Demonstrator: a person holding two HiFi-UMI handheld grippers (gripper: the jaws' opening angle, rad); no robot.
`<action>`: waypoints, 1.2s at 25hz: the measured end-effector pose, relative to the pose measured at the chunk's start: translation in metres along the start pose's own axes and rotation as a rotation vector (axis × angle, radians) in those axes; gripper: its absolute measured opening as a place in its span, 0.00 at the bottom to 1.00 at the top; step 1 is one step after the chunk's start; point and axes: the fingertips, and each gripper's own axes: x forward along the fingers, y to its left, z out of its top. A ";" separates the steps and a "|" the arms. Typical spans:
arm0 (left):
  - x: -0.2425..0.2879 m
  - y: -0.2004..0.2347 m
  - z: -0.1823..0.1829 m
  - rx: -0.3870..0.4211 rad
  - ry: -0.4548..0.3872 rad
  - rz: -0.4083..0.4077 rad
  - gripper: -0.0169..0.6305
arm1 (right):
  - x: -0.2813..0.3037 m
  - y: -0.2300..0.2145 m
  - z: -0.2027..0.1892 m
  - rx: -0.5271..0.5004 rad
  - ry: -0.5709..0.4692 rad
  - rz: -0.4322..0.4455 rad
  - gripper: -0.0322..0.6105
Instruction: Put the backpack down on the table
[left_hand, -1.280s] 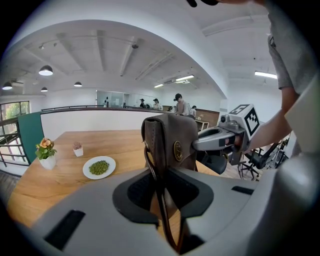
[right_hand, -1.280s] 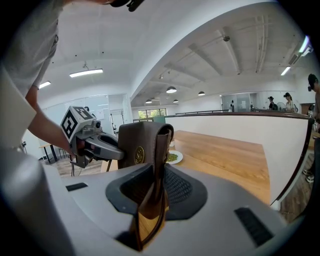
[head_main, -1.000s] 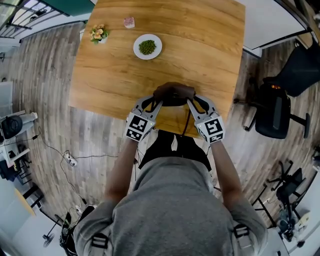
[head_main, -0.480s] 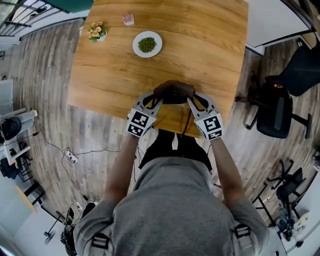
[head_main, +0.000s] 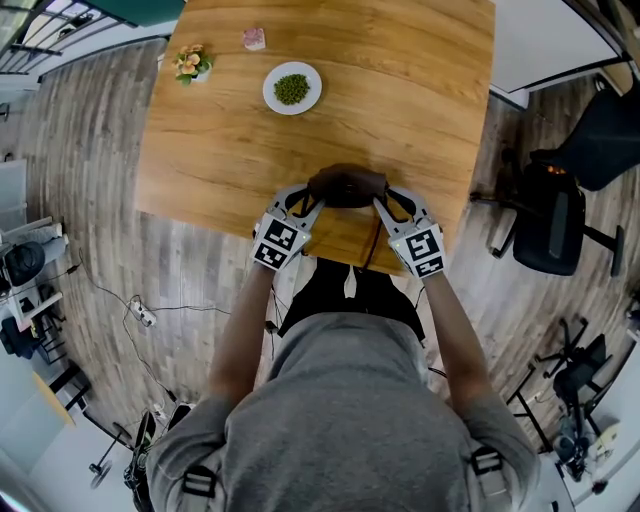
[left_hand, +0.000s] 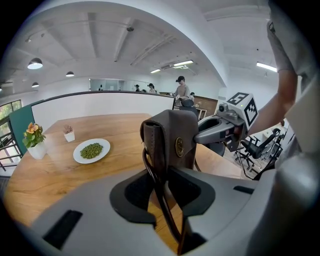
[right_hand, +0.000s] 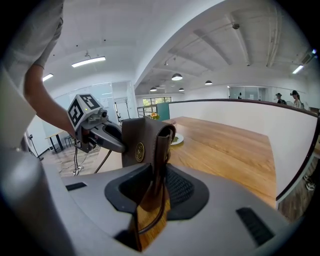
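the backpack (head_main: 347, 187) is standing at the near edge of the tabletop (head_main: 400, 110), directly between the left gripper (head_main: 308, 203) and right gripper (head_main: 387, 205); both pairs of jaws have just been opening and are sitting slack around its side straps (left_hand: 163, 205).

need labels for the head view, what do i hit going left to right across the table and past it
flower pot → small pink plant pot → plate of greens → backpack → black office chair
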 end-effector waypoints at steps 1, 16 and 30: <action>0.000 0.000 -0.001 -0.002 -0.001 -0.001 0.19 | 0.000 0.001 0.000 -0.006 0.002 0.005 0.21; -0.007 0.003 -0.013 -0.048 0.021 0.028 0.28 | -0.006 0.007 -0.005 0.023 0.000 0.052 0.30; -0.032 -0.004 -0.002 -0.125 -0.036 0.105 0.32 | -0.027 0.013 0.004 0.011 -0.044 0.074 0.22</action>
